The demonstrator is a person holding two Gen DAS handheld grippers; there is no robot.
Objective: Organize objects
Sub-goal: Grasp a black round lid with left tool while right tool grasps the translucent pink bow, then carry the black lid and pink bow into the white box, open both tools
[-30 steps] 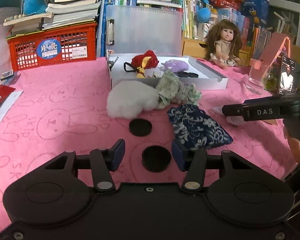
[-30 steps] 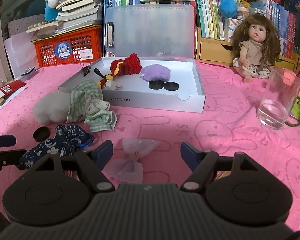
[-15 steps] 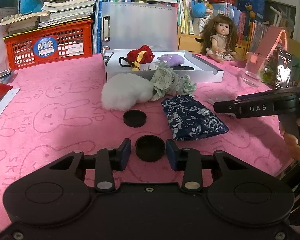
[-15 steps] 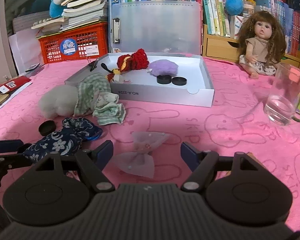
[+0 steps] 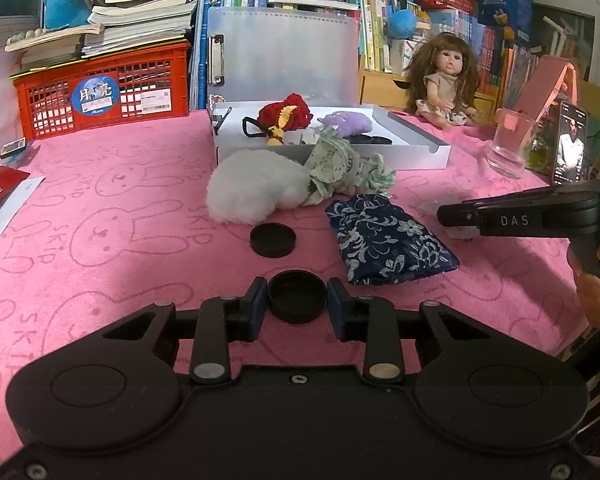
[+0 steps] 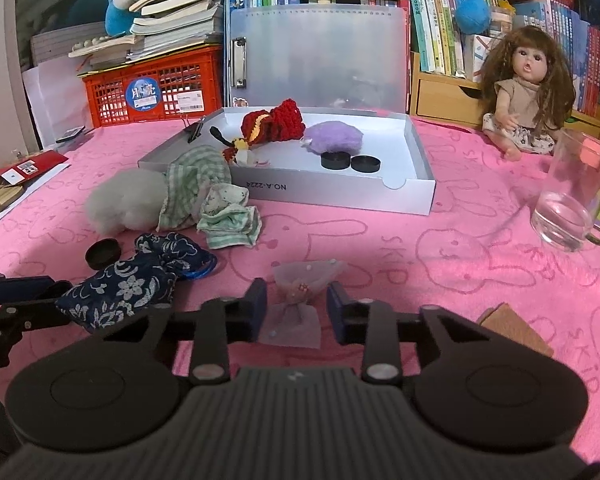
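My left gripper is shut on a black round cap low over the pink cloth. A second black cap lies just beyond it, with a white fluffy ball, a green checked cloth and a dark blue floral pouch nearby. My right gripper has its jaws narrowed around a sheer pink bow on the cloth; whether the pads touch it is unclear. The white tray behind holds a red knitted piece, a purple pompom and two black caps.
A glass mug stands at the right, a doll behind it. A red crate, books and a clear folder line the back. A phone leans at the far right. Cards lie at the left edge.
My left gripper closed its jaws onto the nearer black cap. My right gripper moved forward over the pink bow and narrowed its jaws around it.
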